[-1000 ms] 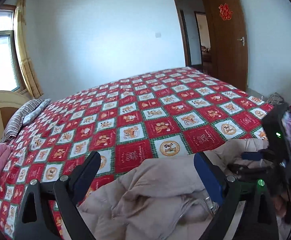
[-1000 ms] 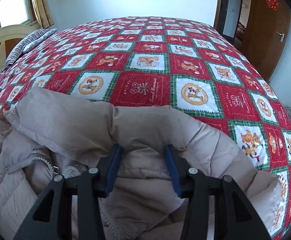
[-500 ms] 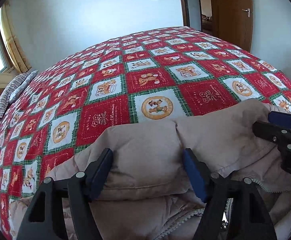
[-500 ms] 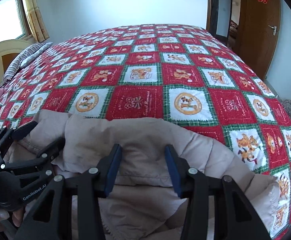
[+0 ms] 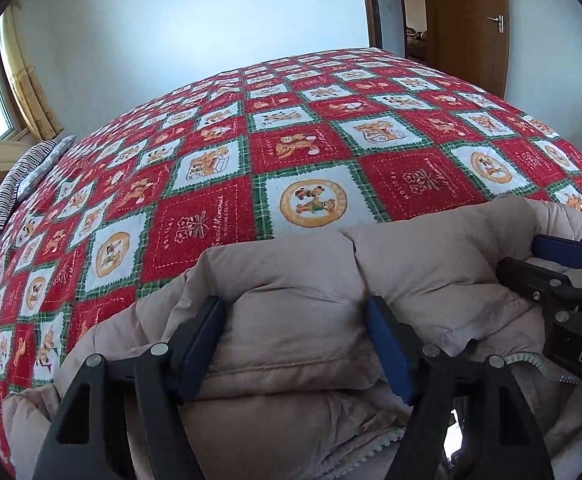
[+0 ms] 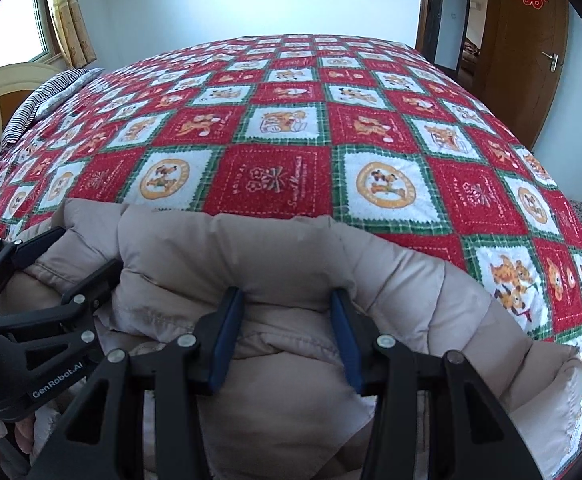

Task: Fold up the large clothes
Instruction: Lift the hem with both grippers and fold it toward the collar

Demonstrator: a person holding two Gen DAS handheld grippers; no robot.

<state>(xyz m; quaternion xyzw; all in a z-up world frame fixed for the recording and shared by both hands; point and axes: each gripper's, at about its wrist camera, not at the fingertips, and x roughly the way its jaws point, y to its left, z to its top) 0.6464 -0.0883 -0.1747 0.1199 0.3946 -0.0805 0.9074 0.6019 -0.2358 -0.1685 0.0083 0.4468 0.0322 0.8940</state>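
Observation:
A beige quilted down jacket lies bunched at the near edge of the bed, and it also shows in the right wrist view. My left gripper has its blue pads on either side of a puffy fold of the jacket, pressing into it. My right gripper is shut on the jacket's folded edge a little to the right. Each gripper shows in the other's view: the right gripper at the right edge, the left gripper at the left edge. A zipper runs below the fold.
The bed carries a red, white and green cartoon-patterned cover. A striped pillow and a cream headboard are at the left. A brown door stands at the right.
My left gripper has dropped onto the jacket beside the right one and closed from wide open onto a fold. My right gripper keeps its hold.

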